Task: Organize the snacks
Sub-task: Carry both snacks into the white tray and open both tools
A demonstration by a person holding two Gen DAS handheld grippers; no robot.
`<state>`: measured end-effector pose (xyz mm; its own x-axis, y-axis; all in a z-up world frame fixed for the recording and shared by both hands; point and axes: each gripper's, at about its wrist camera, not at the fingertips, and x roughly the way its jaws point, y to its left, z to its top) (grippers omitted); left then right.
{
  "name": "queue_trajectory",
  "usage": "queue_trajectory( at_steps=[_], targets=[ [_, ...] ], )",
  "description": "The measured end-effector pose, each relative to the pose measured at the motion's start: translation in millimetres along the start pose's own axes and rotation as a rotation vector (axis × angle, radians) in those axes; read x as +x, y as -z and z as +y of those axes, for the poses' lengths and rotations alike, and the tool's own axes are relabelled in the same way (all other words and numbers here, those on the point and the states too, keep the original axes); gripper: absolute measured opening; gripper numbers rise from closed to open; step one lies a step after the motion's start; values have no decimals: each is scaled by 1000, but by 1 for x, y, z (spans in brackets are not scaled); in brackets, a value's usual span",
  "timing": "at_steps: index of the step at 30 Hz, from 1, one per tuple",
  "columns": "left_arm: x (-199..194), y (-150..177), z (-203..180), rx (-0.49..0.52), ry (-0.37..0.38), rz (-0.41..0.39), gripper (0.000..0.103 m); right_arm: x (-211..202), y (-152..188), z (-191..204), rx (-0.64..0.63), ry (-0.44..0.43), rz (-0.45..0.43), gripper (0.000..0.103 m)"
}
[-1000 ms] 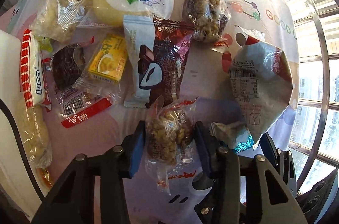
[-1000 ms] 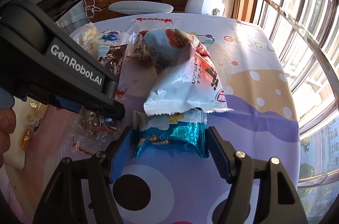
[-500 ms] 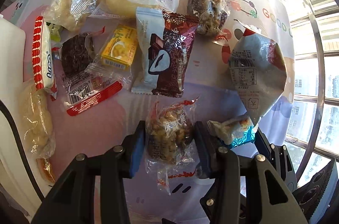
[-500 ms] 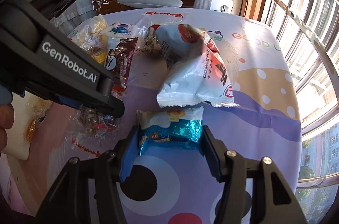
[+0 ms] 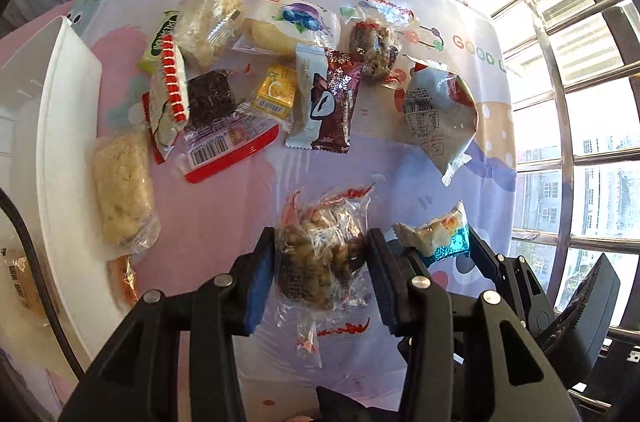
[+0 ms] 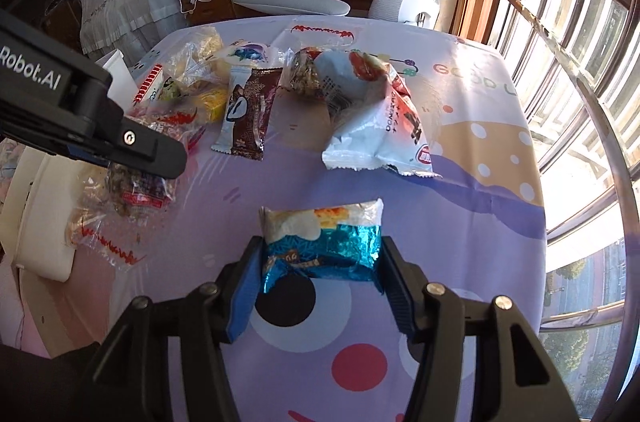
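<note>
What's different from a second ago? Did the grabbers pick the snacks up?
Yes. The left gripper lifted its clear nut packet off the table. The right gripper closed on the blue foil snack and began lifting it. The other snacks and the white bin stayed put.

Window [image 6: 568, 34] sunlight, fisheye-warped edges

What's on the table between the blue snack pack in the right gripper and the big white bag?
Nothing: only bare tablecloth separates the blue pack from the white bag, in the right wrist view.
</note>
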<state>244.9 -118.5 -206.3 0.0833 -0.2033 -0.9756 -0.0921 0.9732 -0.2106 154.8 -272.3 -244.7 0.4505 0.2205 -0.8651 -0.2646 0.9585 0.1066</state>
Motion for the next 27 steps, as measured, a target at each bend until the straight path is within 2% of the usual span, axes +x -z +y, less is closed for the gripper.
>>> queue_trajectory(
  at_steps=[8,13,22,27],
  targets=[
    [-47,40,50,-4,11,-45,43,-33,3,24,28,5,-19,57],
    [-80,60,73,28,16,-86,43,-56,1,49,21,33,-52,57],
    [-141,80,120,78,22,-190,43,-96,-9,99,52,60,-111,57],
    [-163,91,157,62,10,-228,43,-113,-14,134,46,57,-153,57]
  ],
)
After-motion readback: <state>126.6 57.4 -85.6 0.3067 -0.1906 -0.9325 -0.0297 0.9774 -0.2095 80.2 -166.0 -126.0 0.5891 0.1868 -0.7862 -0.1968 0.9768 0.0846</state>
